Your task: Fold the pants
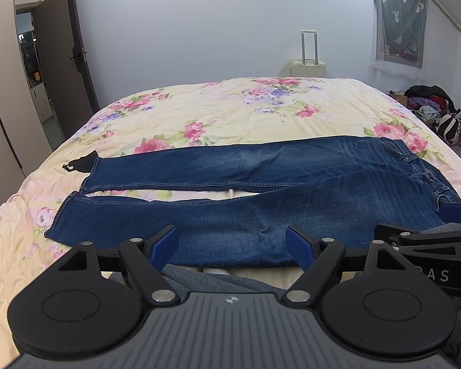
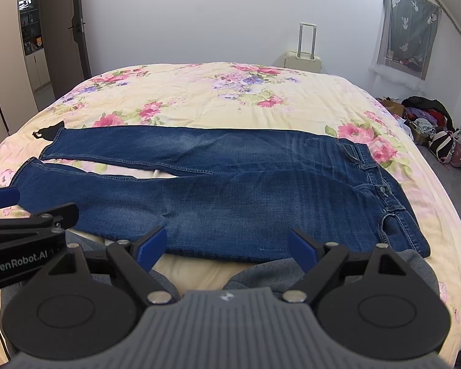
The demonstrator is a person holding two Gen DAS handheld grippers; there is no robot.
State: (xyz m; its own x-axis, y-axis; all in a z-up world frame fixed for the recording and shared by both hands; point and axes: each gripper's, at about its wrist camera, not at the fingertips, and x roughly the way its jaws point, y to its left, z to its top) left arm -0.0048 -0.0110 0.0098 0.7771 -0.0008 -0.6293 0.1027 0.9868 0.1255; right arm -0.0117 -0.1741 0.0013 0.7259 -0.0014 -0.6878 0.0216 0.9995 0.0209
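**Left wrist view: both claws wide over flat-laid jeans, no fold begun**

Left wrist view, bottom of the frame: the left claw (image 1: 232, 247) stands wide, its blue pads spread apart with nothing between them, hovering just over the near edge of the jeans (image 1: 261, 190). At the right edge of the same picture the right claw (image 1: 445, 215) pokes in from the side; in its own view, the right claw (image 2: 227, 247) is just as wide and just as empty, poised low in the frame over the near hem line of the thigh.

Beneath both claws there's a strip of grey cloth (image 2: 261, 273), lying under or in front of the near edge of the jeans; I can't say what it is.

The jeans lie lengthwise across the middle of each picture, waistband (image 2: 381, 184) at the right, leg ends (image 1: 76, 196) at the left, the two legs parted by a thin gap of bedspread. Laid out flat like that, I'd guess they are set up so the near leg can be lifted over onto the far one, with one claw to each end of it.

They rest on the floral bedspread (image 1: 230, 107), which fills the centre. Farther back, a cream suitcase (image 1: 307, 64) stands against the wall, a heap of clothes (image 1: 430, 107) lies at the right edge, and a dark door (image 1: 64, 61) stands open at upper left.
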